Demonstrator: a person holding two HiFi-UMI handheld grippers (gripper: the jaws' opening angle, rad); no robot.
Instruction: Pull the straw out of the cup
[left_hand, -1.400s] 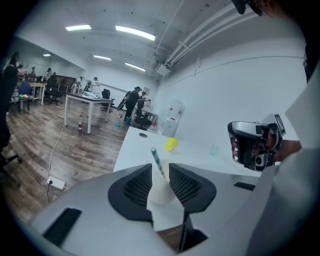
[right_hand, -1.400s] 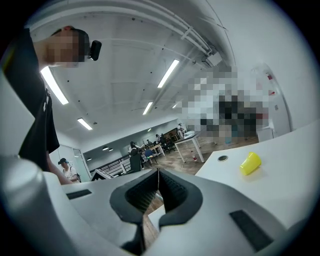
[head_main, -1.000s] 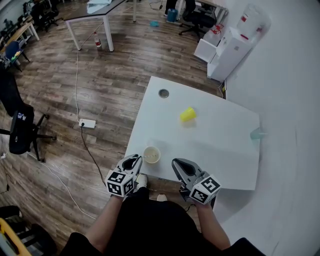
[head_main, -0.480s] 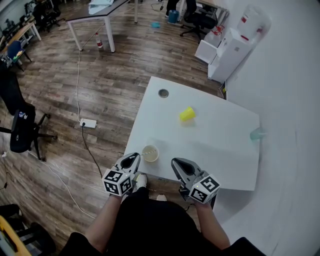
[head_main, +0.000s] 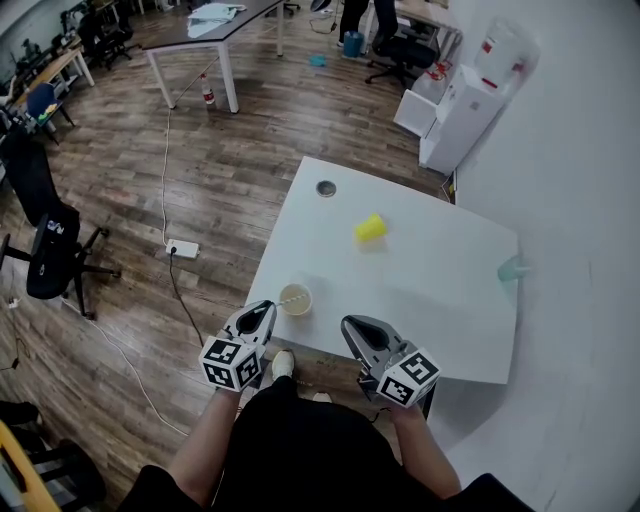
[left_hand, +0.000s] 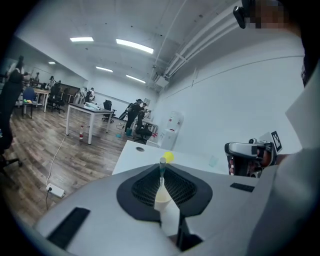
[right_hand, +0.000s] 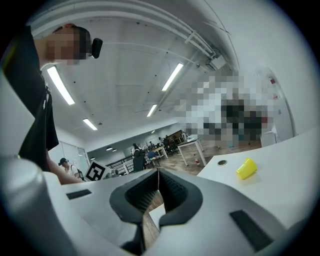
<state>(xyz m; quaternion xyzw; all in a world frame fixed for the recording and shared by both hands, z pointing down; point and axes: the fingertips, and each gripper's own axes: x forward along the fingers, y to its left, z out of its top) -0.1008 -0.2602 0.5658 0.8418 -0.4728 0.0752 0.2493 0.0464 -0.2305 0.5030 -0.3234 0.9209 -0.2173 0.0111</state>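
A paper cup (head_main: 296, 299) stands near the front left edge of the white table (head_main: 430, 290), and a thin straw (head_main: 288, 301) in it leans to the left. In the left gripper view the cup (left_hand: 162, 198) and the straw (left_hand: 162, 170) show straight ahead through the slot between the jaws. My left gripper (head_main: 269, 309) hovers just left of the cup with its jaws together, not touching the cup. My right gripper (head_main: 350, 324) hangs at the table's front edge to the right of the cup, shut and holding nothing.
A yellow cup (head_main: 370, 228) lies on its side mid-table, also in the right gripper view (right_hand: 247, 168). A pale teal cup (head_main: 513, 268) stands at the right edge. A grey disc (head_main: 326, 188) sits at the far left corner. An office chair (head_main: 48, 262) and a floor cable (head_main: 183, 300) are at the left.
My left gripper has drifted slightly left and back from the cup. The right gripper has stayed where it was. The head view has shifted a little.
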